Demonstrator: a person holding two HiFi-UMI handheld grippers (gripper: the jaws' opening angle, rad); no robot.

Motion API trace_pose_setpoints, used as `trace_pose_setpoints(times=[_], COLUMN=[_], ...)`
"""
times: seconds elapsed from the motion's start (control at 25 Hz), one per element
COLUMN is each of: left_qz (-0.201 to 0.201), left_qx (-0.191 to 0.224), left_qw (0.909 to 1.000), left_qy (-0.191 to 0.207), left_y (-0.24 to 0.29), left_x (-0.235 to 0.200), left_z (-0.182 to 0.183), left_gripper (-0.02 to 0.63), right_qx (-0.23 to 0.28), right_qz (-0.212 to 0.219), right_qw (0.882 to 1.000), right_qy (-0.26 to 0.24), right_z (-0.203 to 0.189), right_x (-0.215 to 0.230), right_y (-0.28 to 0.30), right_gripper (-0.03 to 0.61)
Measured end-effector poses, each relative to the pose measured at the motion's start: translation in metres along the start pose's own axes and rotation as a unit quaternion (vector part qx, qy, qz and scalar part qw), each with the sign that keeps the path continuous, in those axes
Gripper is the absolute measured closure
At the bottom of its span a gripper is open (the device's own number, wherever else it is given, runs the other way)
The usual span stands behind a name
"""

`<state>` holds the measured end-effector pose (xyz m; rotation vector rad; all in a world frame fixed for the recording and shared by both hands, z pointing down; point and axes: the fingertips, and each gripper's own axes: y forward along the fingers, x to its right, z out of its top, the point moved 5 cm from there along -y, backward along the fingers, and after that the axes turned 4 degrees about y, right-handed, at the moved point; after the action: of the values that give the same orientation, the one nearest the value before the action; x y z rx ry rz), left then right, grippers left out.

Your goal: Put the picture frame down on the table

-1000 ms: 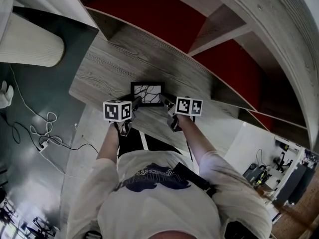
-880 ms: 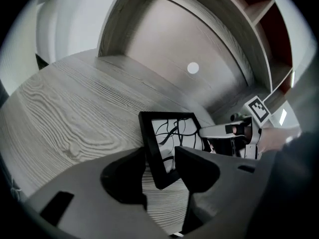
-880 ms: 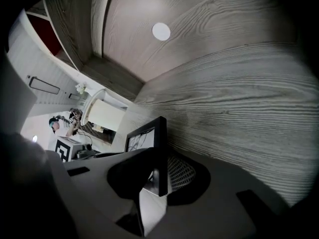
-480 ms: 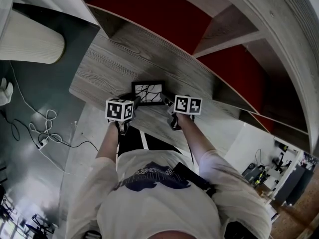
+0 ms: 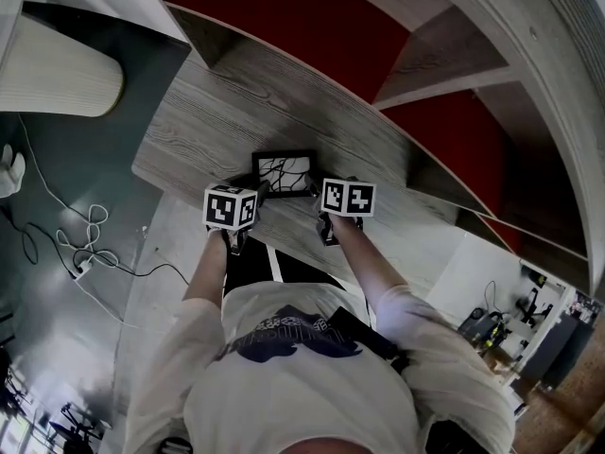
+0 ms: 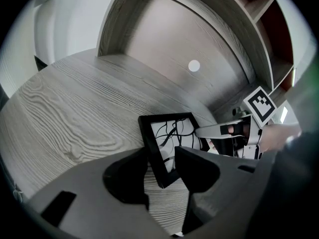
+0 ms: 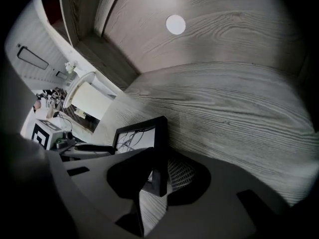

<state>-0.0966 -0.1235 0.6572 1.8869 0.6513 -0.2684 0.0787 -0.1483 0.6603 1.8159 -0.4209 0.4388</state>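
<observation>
A small black picture frame (image 5: pixel 284 173) with a white picture of dark lines stands tilted near the front edge of the grey wood table (image 5: pixel 198 121). My left gripper (image 5: pixel 253 199) is shut on its left edge and my right gripper (image 5: pixel 319 197) on its right edge. In the left gripper view the picture frame's (image 6: pixel 167 136) lower corner sits between the jaws of the left gripper (image 6: pixel 162 171), with the right gripper's fingers (image 6: pixel 219 131) beyond it. In the right gripper view the picture frame's (image 7: pixel 142 136) side bar lies between the jaws of the right gripper (image 7: pixel 158 178).
Wood shelves with red back panels (image 5: pixel 284 17) rise behind the table. A wood panel with a white round dot (image 6: pixel 194 65) closes the table's far side. A pale cylinder (image 5: pixel 57 74) stands to the left, and cables (image 5: pixel 80 249) lie on the floor.
The right gripper's marker cube has shifted left, closer to the frame. The frame and the left gripper have barely moved.
</observation>
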Motion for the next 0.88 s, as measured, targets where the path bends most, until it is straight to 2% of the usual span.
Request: trace_pose_setpoints(times=[0.32, 0.6, 0.88], left_qz=[0.002, 0.002, 0.01], left_qx=[0.002, 0.001, 0.003], left_qw=[1.0, 1.0, 0.9999], left_qy=[0.003, 0.006, 0.005], left_y=[0.0, -0.001, -0.005], left_x=[0.0, -0.002, -0.007], left_z=[0.0, 0.0, 0.001], left_gripper=[0.442, 0.443, 0.443], right_qx=[-0.009, -0.007, -0.001], right_qz=[-0.106, -0.128, -0.148], right_qw=[0.991, 0.985, 0.981], right_qy=[-0.08, -0.112, -0.129], right_z=[-0.001, -0.001, -0.001], right_x=[-0.011, -0.015, -0.019], right_y=[0.003, 0.005, 0.003], right_gripper=[0.491, 0.468, 0.483])
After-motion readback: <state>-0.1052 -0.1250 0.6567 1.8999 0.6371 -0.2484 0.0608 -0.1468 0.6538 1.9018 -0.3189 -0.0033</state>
